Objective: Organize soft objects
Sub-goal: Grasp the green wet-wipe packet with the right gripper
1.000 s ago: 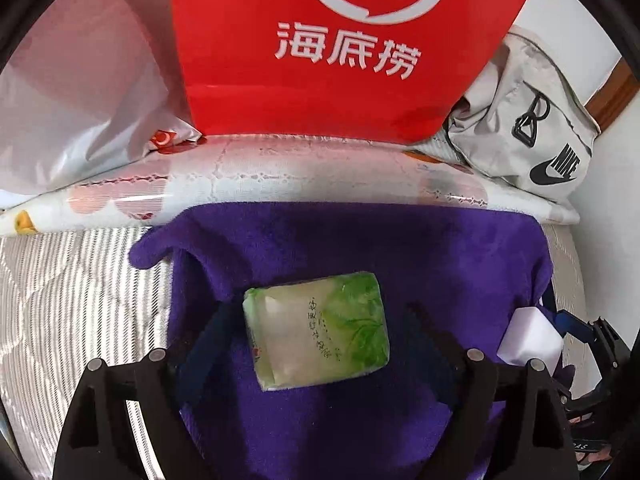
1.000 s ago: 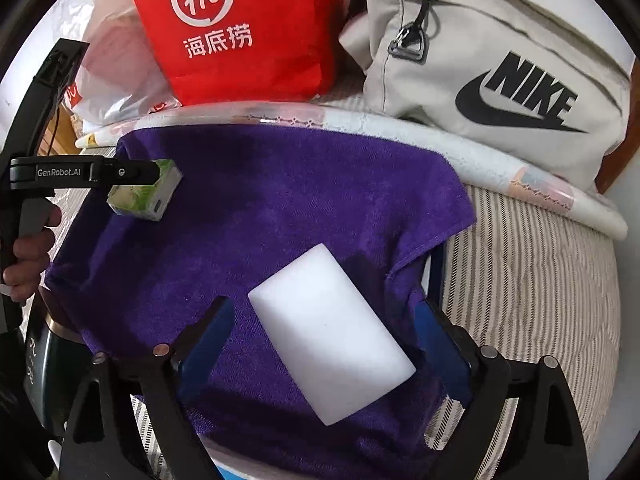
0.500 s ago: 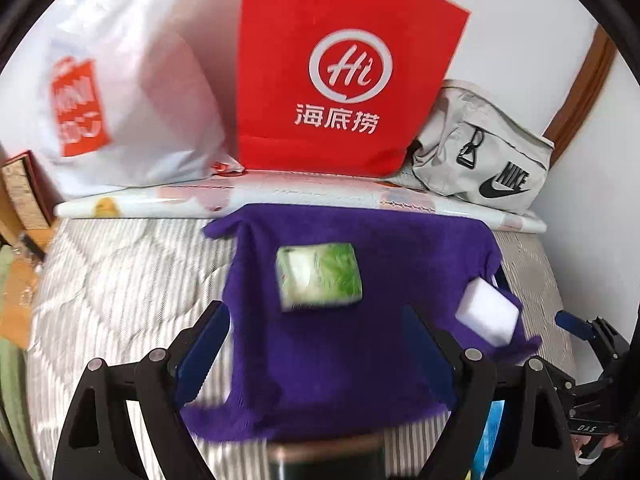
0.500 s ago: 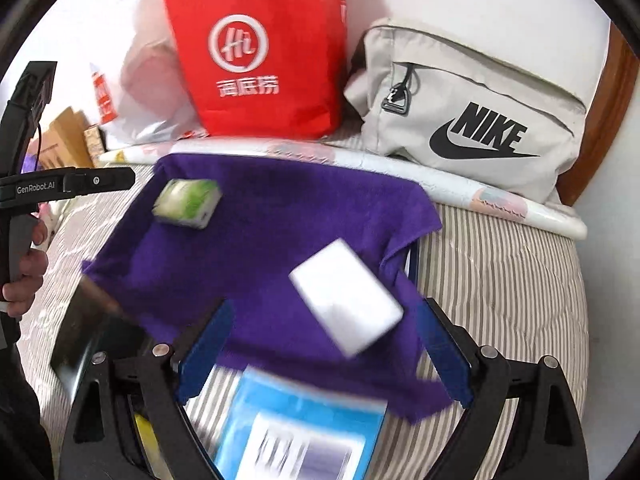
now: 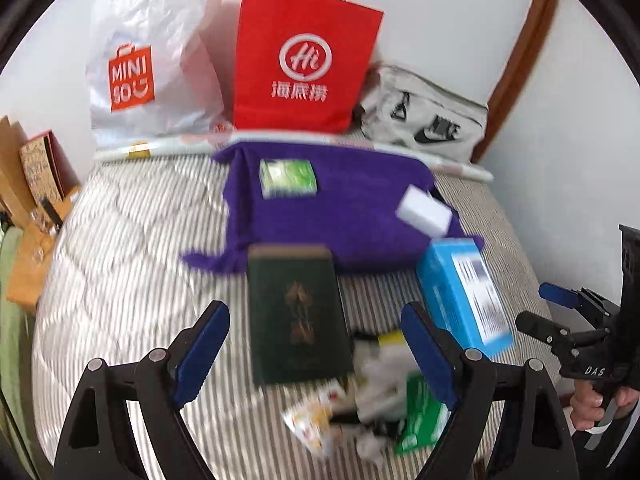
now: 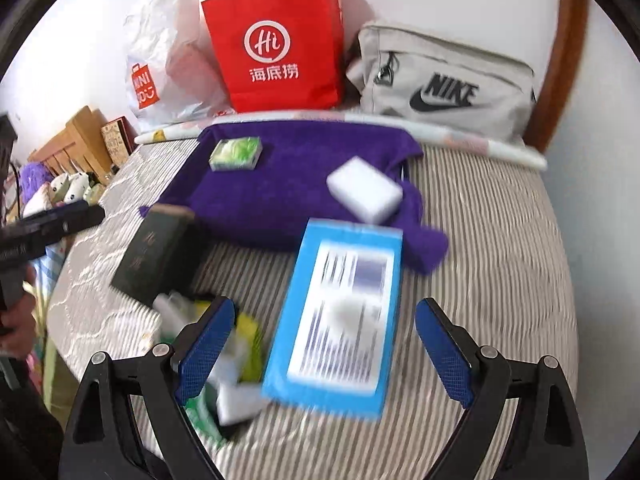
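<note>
- Left gripper [image 5: 314, 350]: jaws spread wide, holding nothing, above dark green book [image 5: 298, 316] on the striped mattress [image 5: 120, 280].
- Right gripper [image 6: 324, 350]: jaws spread wide, empty, over blue box [image 6: 340, 312].
- Purple towel [image 6: 280, 184] lies flat; green tissue pack [image 6: 237, 153] and white sponge [image 6: 364, 189] rest on it, well apart.
- Red bag [image 6: 280, 44] stands behind the towel.

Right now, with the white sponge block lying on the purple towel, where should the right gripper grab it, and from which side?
Grip the white sponge block across its narrower width, coming down from above with the right gripper. It lies flat and skewed on the purple towel, long sides exposed, so turn the wrist to match.
</note>
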